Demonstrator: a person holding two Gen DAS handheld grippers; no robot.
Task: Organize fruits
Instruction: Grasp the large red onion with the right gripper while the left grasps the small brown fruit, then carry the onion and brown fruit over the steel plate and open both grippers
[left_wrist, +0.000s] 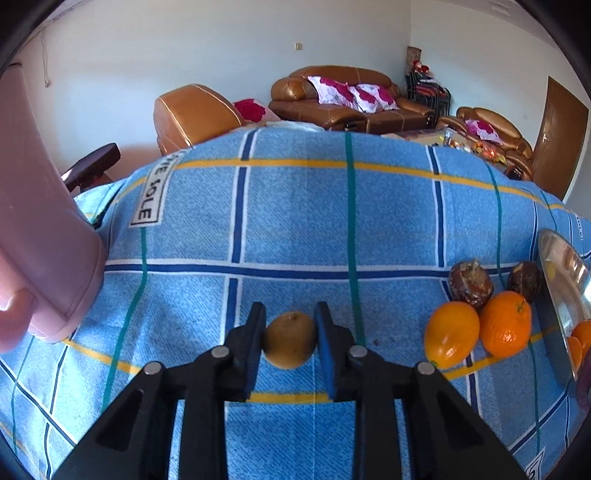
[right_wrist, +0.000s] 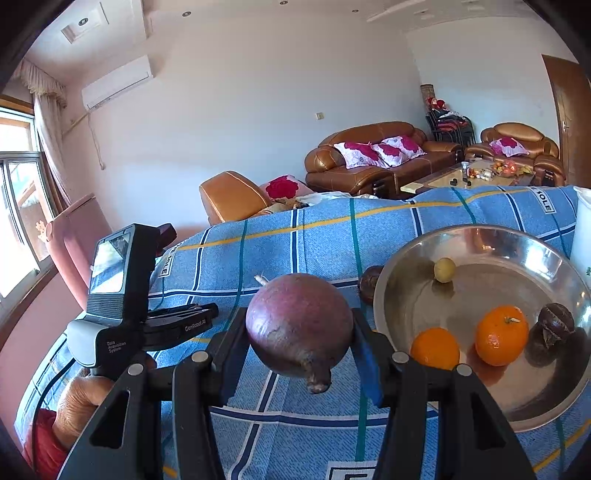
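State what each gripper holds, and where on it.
The left gripper clamps a small brown fruit across its sides. The right gripper clamps a large purple fruit across its widest part, stem end toward the camera.

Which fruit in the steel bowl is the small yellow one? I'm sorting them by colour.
The little yellow fruit at the far side of the steel bowl, alone; the two oranges and the dark fruit sit nearer.
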